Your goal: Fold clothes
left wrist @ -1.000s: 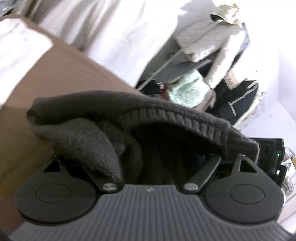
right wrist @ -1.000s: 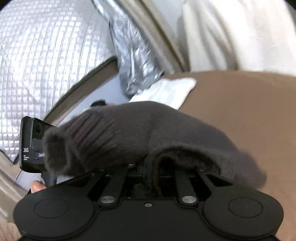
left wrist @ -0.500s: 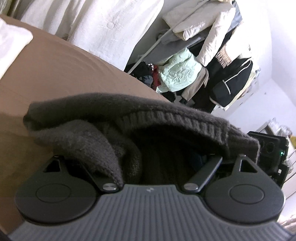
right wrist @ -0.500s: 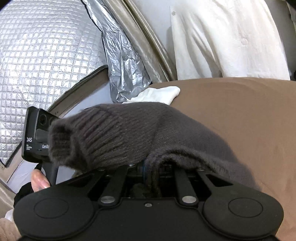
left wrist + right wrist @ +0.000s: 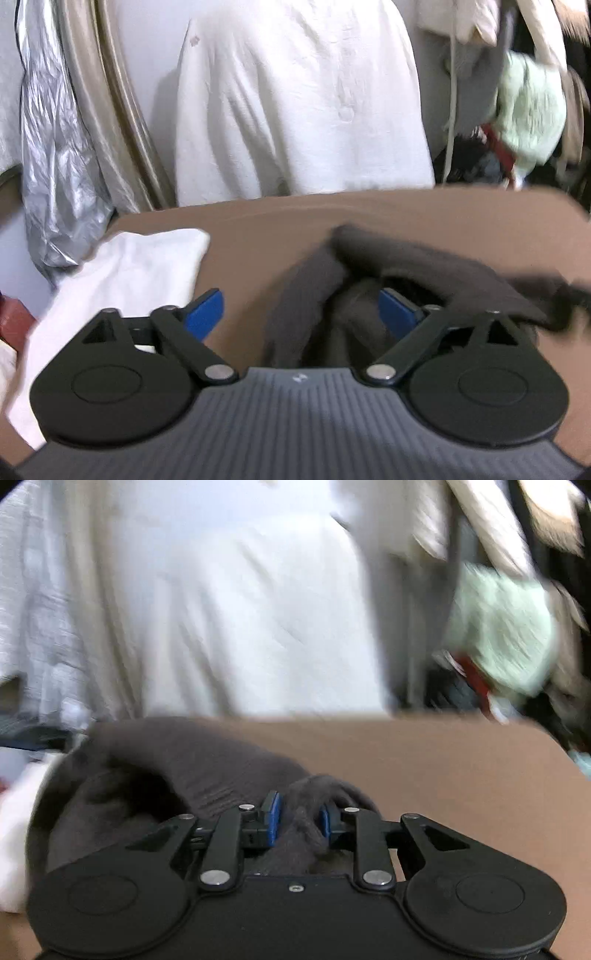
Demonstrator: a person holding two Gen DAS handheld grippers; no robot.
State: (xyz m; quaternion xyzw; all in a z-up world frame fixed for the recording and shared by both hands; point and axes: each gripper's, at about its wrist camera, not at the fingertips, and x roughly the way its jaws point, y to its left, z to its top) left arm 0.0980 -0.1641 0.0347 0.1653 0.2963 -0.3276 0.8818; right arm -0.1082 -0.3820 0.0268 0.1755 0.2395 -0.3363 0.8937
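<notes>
Clutter rings the brown surface (image 5: 258,236): a crinkled silver foil sheet (image 5: 55,166) hangs at the far left, a large white garment (image 5: 295,110) drapes behind the far edge, and a pale green jacket (image 5: 528,110) sits among dark clothes on the right, blurred in both views. A white folded cloth (image 5: 122,266) lies on the surface just beside the left gripper's (image 5: 301,314) left finger. That gripper's blue-padded fingers are spread wide; the dark grey knitted sweater (image 5: 406,266) lies bunched on the brown surface between them and over the right finger, hiding part of it. In the right wrist view, the right gripper (image 5: 297,821) pinches a fold of the sweater between its blue pads, the rest heaped to its left, ribbed and fuzzy, smeared by motion.
</notes>
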